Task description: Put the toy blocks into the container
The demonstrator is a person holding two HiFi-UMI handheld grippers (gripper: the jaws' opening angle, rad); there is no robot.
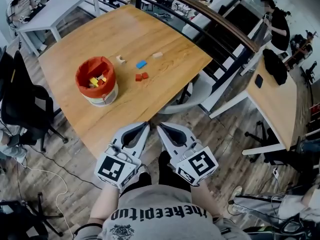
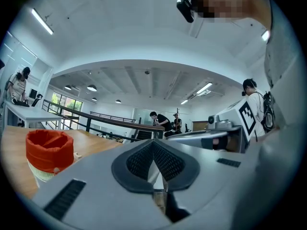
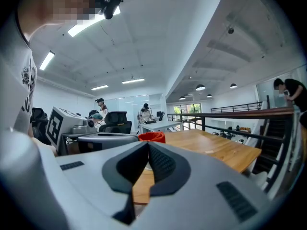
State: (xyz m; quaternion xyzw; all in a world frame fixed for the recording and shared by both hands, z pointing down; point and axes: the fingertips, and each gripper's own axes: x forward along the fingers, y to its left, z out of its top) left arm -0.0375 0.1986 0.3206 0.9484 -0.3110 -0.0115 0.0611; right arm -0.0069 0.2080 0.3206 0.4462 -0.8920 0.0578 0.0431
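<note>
A large wooden table [image 1: 165, 44] fills the middle of the head view, standing on a plank floor with a black railing along its far side. A black office chair [image 1: 22, 101] stands at its left.

The two tools are held low in front of the person's body, just off the table's near edge and side by side, with their tips angled in toward each other. The left gripper [image 1: 145, 126] has its jaws pressed together with nothing between them, and its own view shows the dark ribbed pads meeting. The right gripper [image 1: 161, 127] is the same: jaws together and empty. Neither touches the table or any block.

The container [image 1: 96, 81], a white tub lined with an orange bag, stands on the left part of the table, well apart from both tools. A few yellow and red blocks [image 1: 96, 80] lie inside it.

To its right, loose on the tabletop, lie a blue block [image 1: 141, 64], two red blocks [image 1: 141, 76] just beside each other, a pale wooden block [image 1: 157, 55] farther back, and a small tan block [image 1: 121, 59] near the tub.
</note>
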